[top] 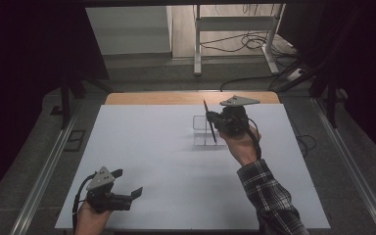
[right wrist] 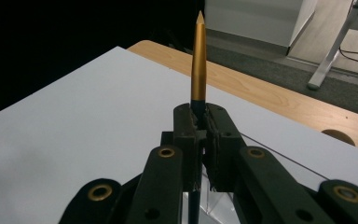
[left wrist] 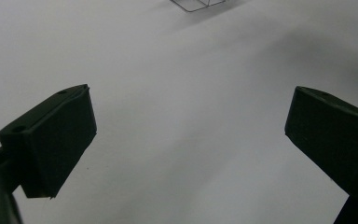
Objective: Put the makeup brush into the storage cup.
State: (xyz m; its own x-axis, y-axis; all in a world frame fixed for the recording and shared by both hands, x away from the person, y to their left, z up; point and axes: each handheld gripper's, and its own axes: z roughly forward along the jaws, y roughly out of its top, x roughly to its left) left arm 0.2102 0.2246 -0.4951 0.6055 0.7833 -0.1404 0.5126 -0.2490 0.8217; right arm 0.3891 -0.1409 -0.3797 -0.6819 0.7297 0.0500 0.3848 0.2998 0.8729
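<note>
The right gripper [top: 210, 119] is closed on a pen [right wrist: 198, 60] above the clear box [top: 201, 131]. The left gripper [top: 127, 183] waits wide open and empty, well apart, over the white board [top: 147, 147].

Dim room — grey floor [top: 142, 73], white metal frame [top: 235, 29] with loose cables [top: 245, 44] behind

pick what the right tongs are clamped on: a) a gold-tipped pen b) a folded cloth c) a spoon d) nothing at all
a: in the right gripper view the right tongs are shut on a slim pen whose gold pointed end sticks up past the jaws, and the high view shows it held over the clear box.
</note>
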